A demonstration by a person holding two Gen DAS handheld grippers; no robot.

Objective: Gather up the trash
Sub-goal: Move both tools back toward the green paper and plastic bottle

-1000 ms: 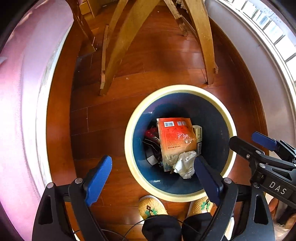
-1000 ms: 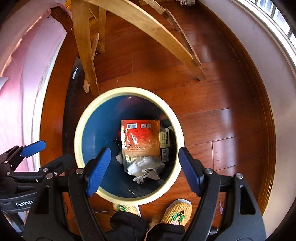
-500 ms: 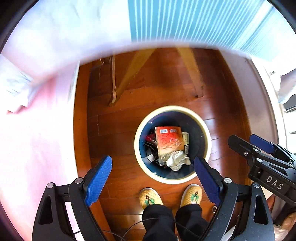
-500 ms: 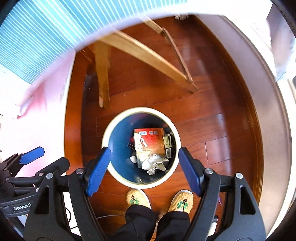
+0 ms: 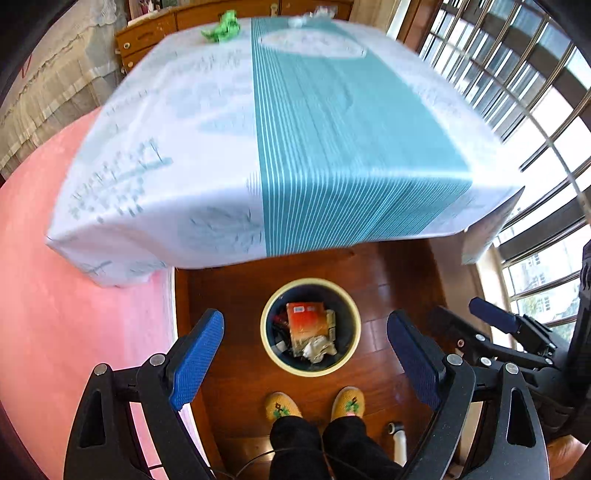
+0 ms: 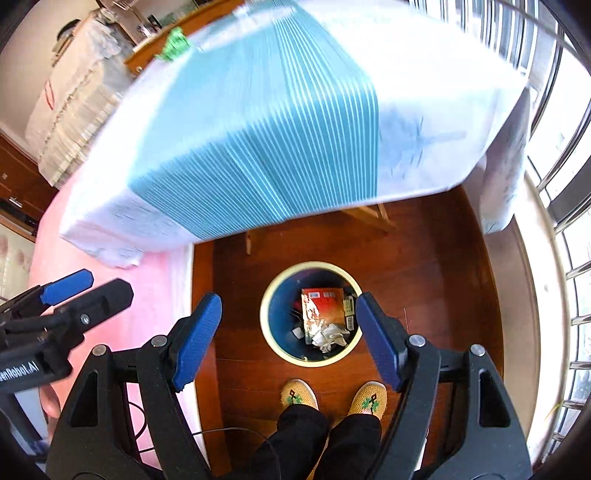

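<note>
Below both tools, on glossy wooden floor, stands a round cream-rimmed bin (image 5: 274, 350) (image 6: 266, 328) holding an orange foil packet (image 5: 304, 323) (image 6: 323, 308) and crumpled paper (image 5: 317, 349) (image 6: 330, 338). Left tool (image 5: 304, 363) and right tool (image 6: 288, 341) gape wide, empty. Green crumpled trash (image 5: 223, 27) (image 6: 173, 42) lies at the far left of the cloth-draped bench (image 5: 207, 122) (image 6: 424, 96).

Black claw (image 5: 306, 354), blue pads (image 5: 195, 358), yellow slippers (image 5: 282, 406)

Right gripper (image 6: 288, 341) jaws spread empty above trash bin (image 6: 266, 325), striped tablecloth (image 6: 266, 129) beyond
</note>
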